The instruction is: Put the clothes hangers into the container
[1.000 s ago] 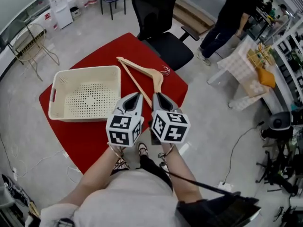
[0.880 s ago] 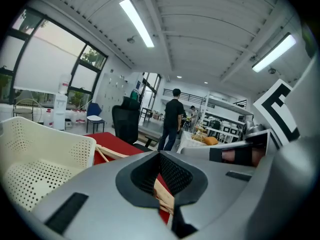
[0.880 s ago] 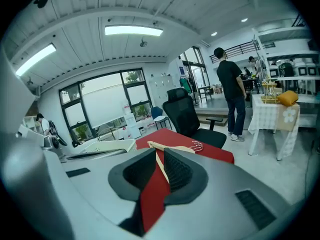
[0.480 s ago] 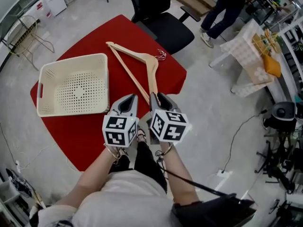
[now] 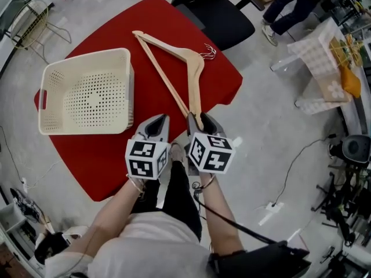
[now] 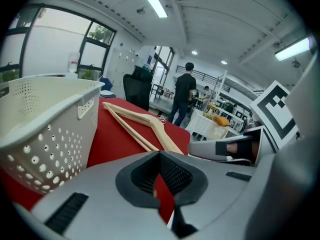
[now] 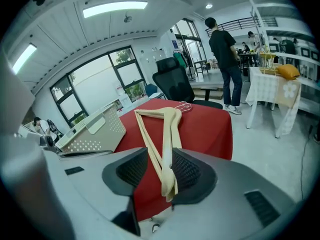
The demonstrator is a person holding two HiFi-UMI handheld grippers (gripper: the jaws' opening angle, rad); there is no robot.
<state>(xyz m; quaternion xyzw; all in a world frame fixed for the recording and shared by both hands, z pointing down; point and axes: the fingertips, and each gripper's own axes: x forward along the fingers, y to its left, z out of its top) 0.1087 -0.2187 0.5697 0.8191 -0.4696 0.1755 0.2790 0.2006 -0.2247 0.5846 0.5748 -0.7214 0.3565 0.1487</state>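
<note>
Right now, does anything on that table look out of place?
Nothing is spilled or broken. The wooden hangers lie stacked at a slant across the red table, outside the empty basket.

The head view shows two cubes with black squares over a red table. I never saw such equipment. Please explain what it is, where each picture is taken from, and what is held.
A person carries two hand-held grippers, each with two jaws; the cubes are part of these. One camera sits on the head, one on each gripper. On the red table lie wooden hangers beside an empty cream basket. The left gripper is shut, holding nothing. The right gripper has just been opening its jaws; the hangers' end lies between them, ungripped.
</note>
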